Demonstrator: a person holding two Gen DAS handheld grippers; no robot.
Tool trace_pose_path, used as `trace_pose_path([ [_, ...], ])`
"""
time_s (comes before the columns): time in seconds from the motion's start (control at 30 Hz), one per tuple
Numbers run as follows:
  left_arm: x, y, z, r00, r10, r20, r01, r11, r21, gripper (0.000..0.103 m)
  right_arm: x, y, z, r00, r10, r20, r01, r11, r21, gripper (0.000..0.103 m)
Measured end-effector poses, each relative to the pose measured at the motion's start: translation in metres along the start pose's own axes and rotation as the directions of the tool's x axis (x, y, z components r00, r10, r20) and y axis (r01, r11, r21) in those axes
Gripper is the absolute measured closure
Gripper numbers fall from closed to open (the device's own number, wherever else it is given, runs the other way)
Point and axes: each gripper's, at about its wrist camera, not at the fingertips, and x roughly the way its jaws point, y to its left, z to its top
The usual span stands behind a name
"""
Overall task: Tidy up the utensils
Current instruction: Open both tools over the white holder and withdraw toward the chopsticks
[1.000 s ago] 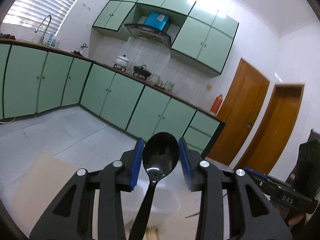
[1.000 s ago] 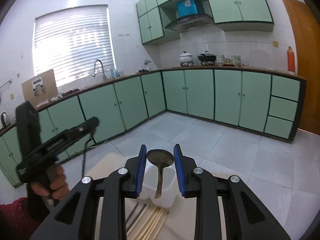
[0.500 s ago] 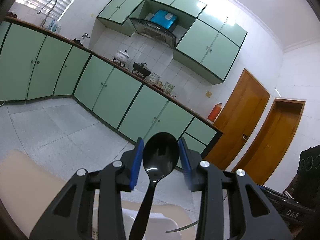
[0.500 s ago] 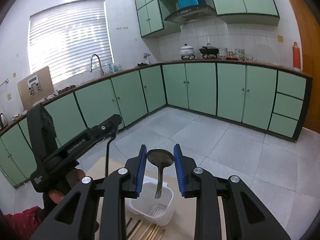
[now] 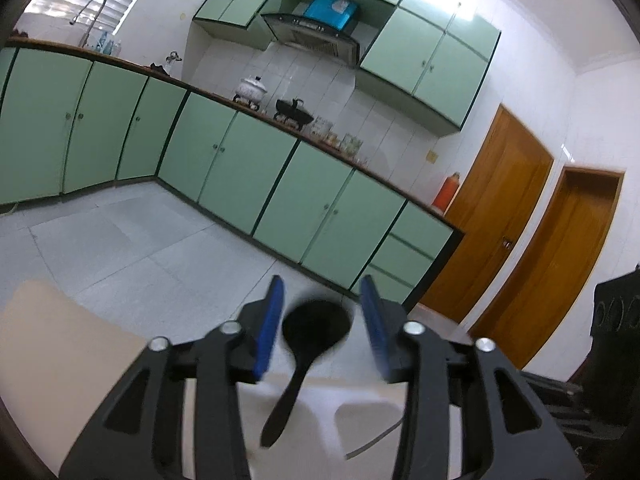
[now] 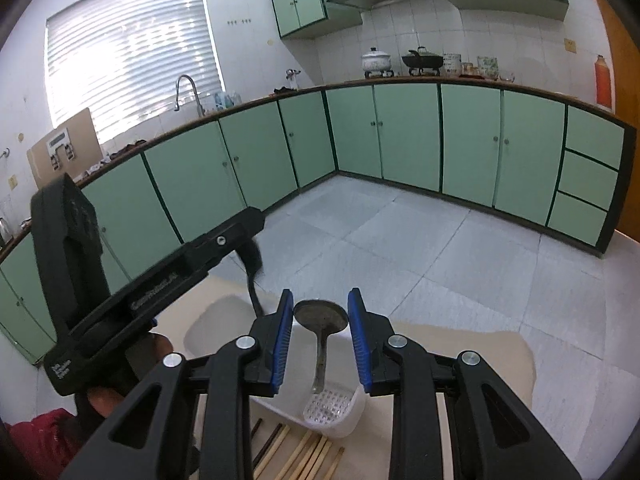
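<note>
Since a second ago both grippers lower toward white utensil caddy (image 6: 340,408); black spoon (image 5: 308,344), then pinched in left gripper (image 5: 320,320), now loose and blurred between blue pads (image 5: 269,332), dropping handle-first over caddy at 6 o'clock. Left jaws opening, pads clear of spoon. Right gripper (image 6: 320,336) pinching metal spoon (image 6: 320,320), bowl up, handle tip at 6 o'clock over caddy's perforated compartment. Chopsticks (image 6: 304,456) on table (image 6: 480,344) at 6 o'clock of caddy.
</note>
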Motion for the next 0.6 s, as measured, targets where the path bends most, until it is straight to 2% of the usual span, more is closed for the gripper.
trace_pose_path([
  [0.27,-0.024,0.0,-0.014,0.996,0.067,-0.052,-0.061,0.993,0.102,0.057,-0.006,0.001,-0.01,1.0,-0.006,0.01,0.005,0.999,0.04,0.075],
  [0.6,-0.066,-0.014,-0.011,0.995,0.094,-0.046,-0.085,0.983,0.161,0.054,-0.042,0.015,-0.018,0.999,-0.027,0.043,0.026,0.999,0.031,0.073],
])
